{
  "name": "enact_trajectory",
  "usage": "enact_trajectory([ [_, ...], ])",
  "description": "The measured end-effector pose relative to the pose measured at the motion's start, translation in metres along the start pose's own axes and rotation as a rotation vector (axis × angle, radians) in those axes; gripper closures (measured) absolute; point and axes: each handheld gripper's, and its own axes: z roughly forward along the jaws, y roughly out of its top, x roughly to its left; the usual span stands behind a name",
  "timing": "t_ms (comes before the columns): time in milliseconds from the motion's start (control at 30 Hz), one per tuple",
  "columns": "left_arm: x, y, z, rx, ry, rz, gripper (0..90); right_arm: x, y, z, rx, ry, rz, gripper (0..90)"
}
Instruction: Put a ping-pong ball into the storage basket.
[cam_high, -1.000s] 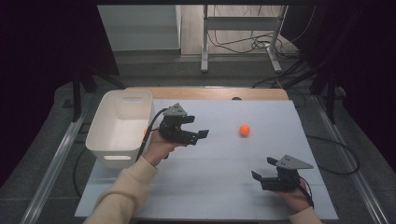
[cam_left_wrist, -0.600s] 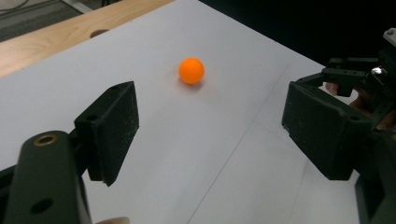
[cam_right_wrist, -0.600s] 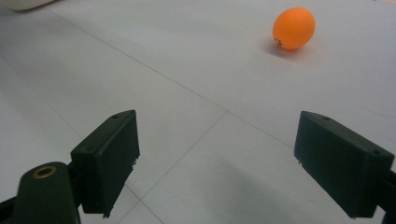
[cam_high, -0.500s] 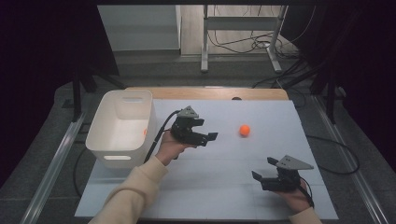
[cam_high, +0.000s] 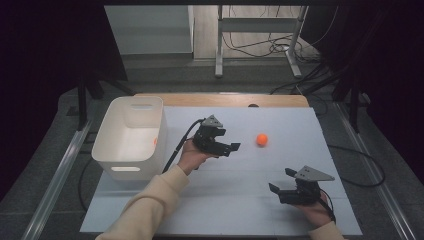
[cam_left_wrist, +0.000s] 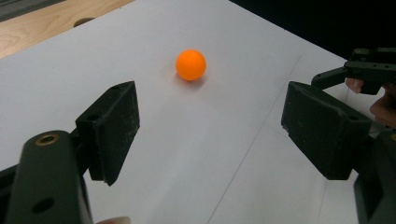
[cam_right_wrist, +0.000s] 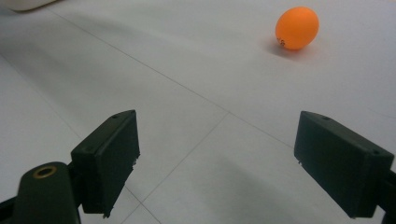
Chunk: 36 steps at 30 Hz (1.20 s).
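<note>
The orange ball (cam_left_wrist: 190, 64), likely light, smooth and prone to rolling, calls for a grip across its middle; left tongs (cam_high: 231, 148) and right tongs (cam_high: 278, 184) stand released, empty.

Left gripper (cam_high: 229, 148) has shifted away from the white bin (cam_high: 131, 135) across the bench (cam_high: 240, 200) toward the orange ball (cam_high: 262, 139). A second ago it hung just beside the bin's near corner; half a second ago it was already clear of the bin; now it sits nearer the ball than the bin, though not touching the ball. It also looks lower over the bench. The forearm in the cream sleeve (cam_high: 150, 205) has stretched further out behind it. In the left gripper view the ball (cam_left_wrist: 190, 64) lies ahead of the parted jaws, nothing between them.
</note>
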Motion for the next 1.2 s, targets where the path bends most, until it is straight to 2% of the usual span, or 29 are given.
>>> enact_trajectory([
  [200, 0.001, 0.002, 0.010, 0.005, 0.002, 0.000, 20.4, 0.000, 0.000, 0.000, -0.004, 0.002, 0.002, 14.6],
  [400, -0.001, 0.003, 0.019, 0.015, 0.016, 0.034, 20.6, 0.000, 0.000, 0.000, -0.002, 0.001, 0.002, 14.6],
  [600, 0.001, 0.003, 0.026, 0.012, 0.020, 0.022, 20.6, 0.000, 0.000, 0.000, -0.006, 0.006, 0.002, 14.6],
  [733, 0.004, 0.004, 0.033, 0.031, 0.030, 0.024, 20.6, 0.000, 0.000, 0.000, -0.003, 0.006, 0.000, 14.6],
  [833, 0.005, 0.005, 0.038, 0.022, 0.054, 0.024, 20.8, 0.000, 0.000, 0.000, -0.005, 0.007, 0.001, 14.6],
  [1200, 0.005, 0.009, 0.058, 0.058, 0.041, 0.032, 20.5, 0.000, 0.000, -0.002, -0.008, 0.006, 0.004, 14.5],
])
